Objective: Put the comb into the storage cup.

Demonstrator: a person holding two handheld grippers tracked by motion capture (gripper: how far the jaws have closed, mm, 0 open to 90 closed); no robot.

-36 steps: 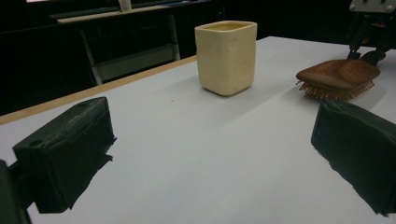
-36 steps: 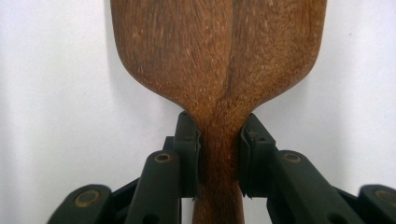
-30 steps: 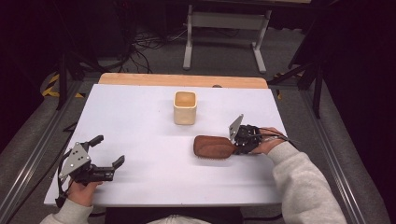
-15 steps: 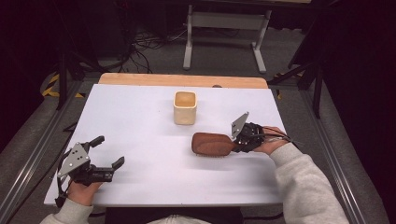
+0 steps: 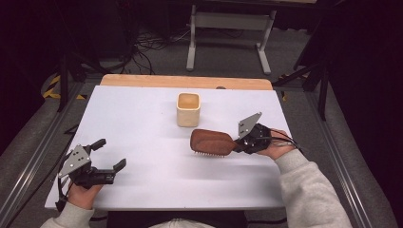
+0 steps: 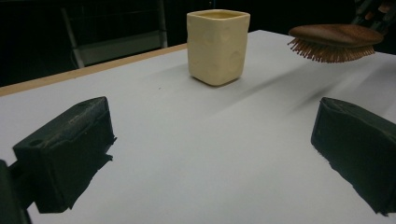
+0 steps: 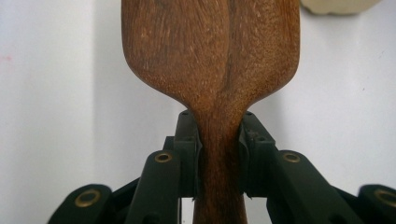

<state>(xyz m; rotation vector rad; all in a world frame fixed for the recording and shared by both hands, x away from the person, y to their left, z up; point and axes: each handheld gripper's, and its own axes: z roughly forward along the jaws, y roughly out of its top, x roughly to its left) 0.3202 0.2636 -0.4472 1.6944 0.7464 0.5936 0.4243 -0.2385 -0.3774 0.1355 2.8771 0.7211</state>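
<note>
On my white table (image 5: 142, 123) I count two loose things: one wooden hairbrush (image 5: 212, 141) and one cream cup (image 5: 188, 109). I hold two grippers, one per hand: my left gripper (image 5: 110, 154) and my right gripper (image 5: 241, 144). Each has two black jaws, four in all. Two grey three-cornered plates show, one atop each gripper. Beyond the far edge stands one metal stand (image 5: 228, 21) with two legs.
</note>
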